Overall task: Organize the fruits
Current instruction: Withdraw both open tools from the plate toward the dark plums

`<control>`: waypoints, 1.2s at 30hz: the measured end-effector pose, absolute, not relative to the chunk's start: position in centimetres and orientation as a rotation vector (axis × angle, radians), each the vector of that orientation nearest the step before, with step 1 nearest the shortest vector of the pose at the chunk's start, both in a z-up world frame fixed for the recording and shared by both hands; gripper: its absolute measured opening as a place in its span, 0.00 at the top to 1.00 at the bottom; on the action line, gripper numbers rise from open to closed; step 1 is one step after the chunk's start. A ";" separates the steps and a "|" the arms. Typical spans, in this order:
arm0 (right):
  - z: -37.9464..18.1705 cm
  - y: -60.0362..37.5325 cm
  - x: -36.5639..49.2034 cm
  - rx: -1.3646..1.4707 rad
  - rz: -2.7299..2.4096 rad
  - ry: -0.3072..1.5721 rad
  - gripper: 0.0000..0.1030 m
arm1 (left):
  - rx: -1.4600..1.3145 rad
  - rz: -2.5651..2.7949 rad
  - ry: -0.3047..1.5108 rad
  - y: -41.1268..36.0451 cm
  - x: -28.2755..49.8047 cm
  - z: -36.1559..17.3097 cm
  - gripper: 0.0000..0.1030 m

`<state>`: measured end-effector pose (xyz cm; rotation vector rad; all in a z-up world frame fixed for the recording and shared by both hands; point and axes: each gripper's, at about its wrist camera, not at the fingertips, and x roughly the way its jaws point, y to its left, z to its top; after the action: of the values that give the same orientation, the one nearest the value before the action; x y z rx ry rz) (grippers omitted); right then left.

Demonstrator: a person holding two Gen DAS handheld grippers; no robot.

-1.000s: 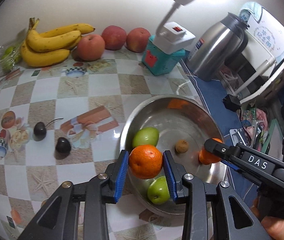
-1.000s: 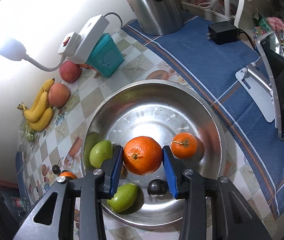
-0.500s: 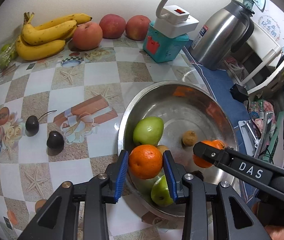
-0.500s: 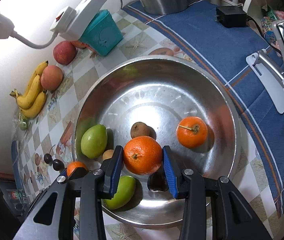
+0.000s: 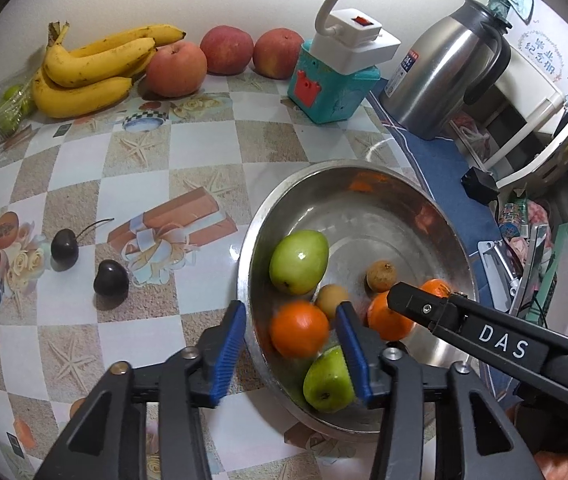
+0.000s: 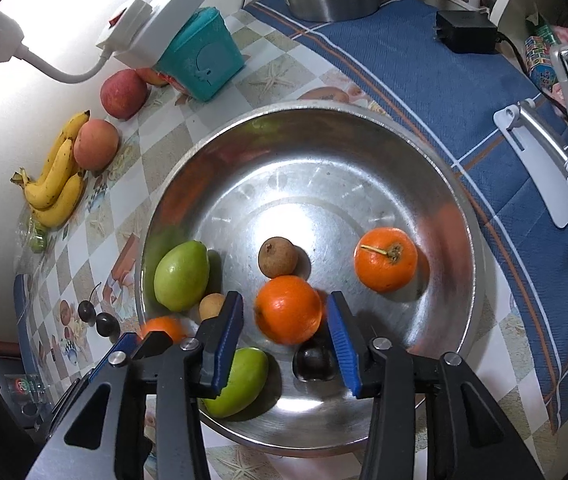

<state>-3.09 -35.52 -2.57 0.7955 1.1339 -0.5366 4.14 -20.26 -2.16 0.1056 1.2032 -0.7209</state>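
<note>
A steel bowl [image 5: 436, 216] [image 6: 444, 184] holds two green fruits [image 5: 299, 261] [image 6: 182, 274], small brown fruits [image 5: 381, 276] [image 6: 278, 257], a dark cherry [image 6: 313, 363] and oranges. My left gripper [image 5: 290, 344] is open over the bowl's near rim, with an orange [image 5: 299, 329], blurred, loose between the fingers. My right gripper [image 6: 286, 330] is open, and its orange [image 6: 288, 309] is blurred and apart from the pads. A third orange [image 6: 386, 258] lies in the bowl. Two cherries [image 5: 111, 278] lie on the table to the left.
Bananas [image 5: 92, 68], a peach [image 5: 176, 68] and two apples [image 5: 226, 49] line the wall at the back. A teal box [image 5: 332, 88] with a white lamp base and a steel kettle [image 5: 448, 68] stand behind the bowl. Blue cloth and clutter lie to the right.
Both grippers have opened and let go of their oranges, which are dropping into the bowl. Both grippers moved lower and closer to the bowl.
</note>
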 end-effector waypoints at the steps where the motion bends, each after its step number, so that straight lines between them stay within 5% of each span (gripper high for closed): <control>1: -2.4 -35.5 -3.1 0.794 -0.536 1.131 0.55 | 0.105 -0.721 1.202 -20.3 4.2 -2.0 0.50; 33: 0.1 -31.3 -1.0 0.669 -0.449 1.117 0.55 | -0.050 -0.281 1.227 -7.1 11.8 -0.1 0.40; 36: 0.4 -30.7 -0.5 0.639 -0.448 1.121 0.55 | -0.066 -0.255 1.218 -6.1 12.1 0.2 0.32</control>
<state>-0.55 -30.68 0.38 0.6392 1.1206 -0.4482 12.14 -6.15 0.21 -0.0655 1.2185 -0.2552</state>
